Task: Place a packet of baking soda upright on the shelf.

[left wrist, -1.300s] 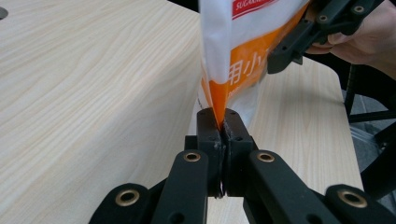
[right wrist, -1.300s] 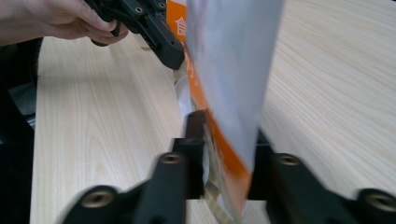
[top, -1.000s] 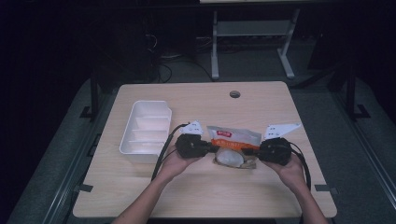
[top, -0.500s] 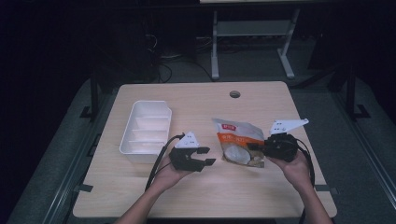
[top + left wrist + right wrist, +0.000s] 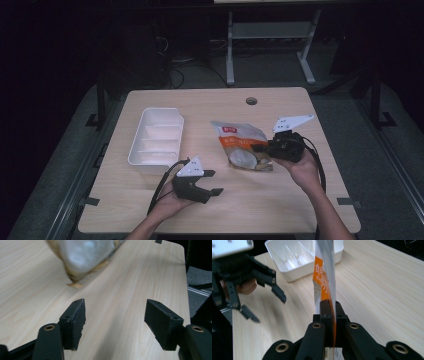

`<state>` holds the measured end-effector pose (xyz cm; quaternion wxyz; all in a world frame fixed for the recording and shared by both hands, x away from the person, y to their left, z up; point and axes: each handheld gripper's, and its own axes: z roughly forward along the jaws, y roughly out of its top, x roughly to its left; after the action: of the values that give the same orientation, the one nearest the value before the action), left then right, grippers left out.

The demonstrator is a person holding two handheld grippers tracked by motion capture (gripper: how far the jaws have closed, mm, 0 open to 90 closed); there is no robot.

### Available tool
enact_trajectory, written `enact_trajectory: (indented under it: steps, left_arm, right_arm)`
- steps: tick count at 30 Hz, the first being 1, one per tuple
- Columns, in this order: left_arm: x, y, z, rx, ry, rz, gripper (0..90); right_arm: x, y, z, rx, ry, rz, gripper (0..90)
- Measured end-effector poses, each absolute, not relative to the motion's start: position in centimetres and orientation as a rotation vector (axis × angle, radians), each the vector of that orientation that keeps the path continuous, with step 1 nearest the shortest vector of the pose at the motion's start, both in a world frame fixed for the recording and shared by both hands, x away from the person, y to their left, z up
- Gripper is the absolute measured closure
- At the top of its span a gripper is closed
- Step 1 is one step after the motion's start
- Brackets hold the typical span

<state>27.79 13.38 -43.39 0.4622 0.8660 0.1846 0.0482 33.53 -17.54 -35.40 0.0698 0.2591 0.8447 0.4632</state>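
Note:
An orange and silver snack bag lies tilted on the wooden table, right of centre. My right gripper is shut on the bag's right edge; in the right gripper view the bag stands edge-on between the closed jaws of that gripper. My left gripper is open near the table's front, left of the bag, holding nothing. In the left gripper view its jaws are spread wide over bare wood around the left gripper, and the bag's lower corner lies blurred ahead.
A white divided tray sits on the left half of the table, also seen as the tray beyond the bag. A cable hole is near the far edge. Dark floor surrounds the table.
My left gripper has let go of the bag and drawn back toward the front left, open. The right gripper keeps hold and has lifted the bag's right edge, turning it.

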Motion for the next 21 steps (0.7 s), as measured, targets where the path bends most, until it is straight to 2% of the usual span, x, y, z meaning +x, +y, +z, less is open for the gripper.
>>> enact_trajectory:
  steps: [21]
  left_arm:
    - [25.2,15.5,-43.9,2.164,0.411,0.126,26.6]
  right_arm:
    - [36.4,-9.1,-32.8,0.63,2.597,1.491,90.0]
